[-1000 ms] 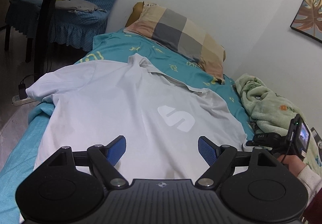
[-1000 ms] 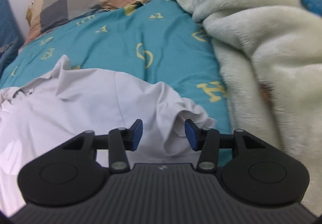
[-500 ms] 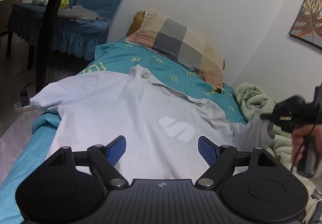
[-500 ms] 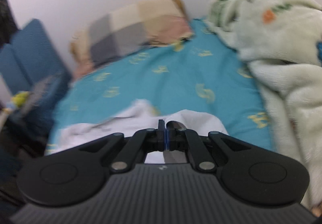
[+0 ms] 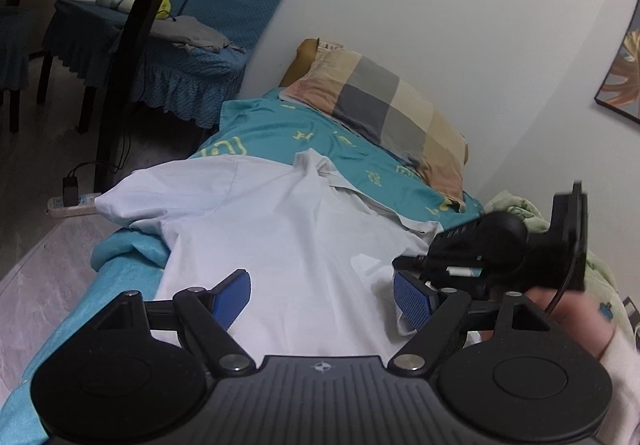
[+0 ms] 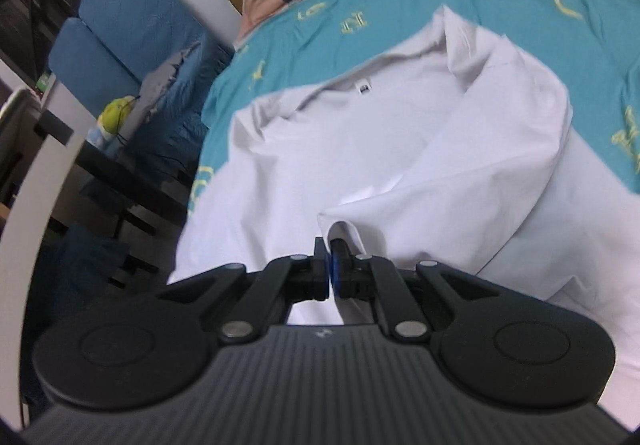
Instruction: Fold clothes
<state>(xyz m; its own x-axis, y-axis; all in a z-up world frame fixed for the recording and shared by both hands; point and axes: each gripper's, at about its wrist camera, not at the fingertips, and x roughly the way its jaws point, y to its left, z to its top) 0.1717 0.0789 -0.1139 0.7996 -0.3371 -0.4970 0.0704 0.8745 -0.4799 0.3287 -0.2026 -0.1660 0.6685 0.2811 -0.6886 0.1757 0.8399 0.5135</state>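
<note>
A white polo shirt lies spread on the teal bed sheet. My left gripper is open and empty, hovering over the shirt's lower part. My right gripper is shut on the shirt's right sleeve and holds it folded over the shirt's body. In the left wrist view the right gripper's body hangs over the shirt's right side, where it hides the chest logo. The collar with its label shows in the right wrist view.
A checked pillow lies at the head of the bed against the white wall. A pale green blanket is bunched at the bed's right. A blue-covered chair and a power strip stand on the floor at the left.
My right gripper closed on the right sleeve, lifted it and carried it leftward over the shirt's body. My left gripper stayed open and rose slightly.
</note>
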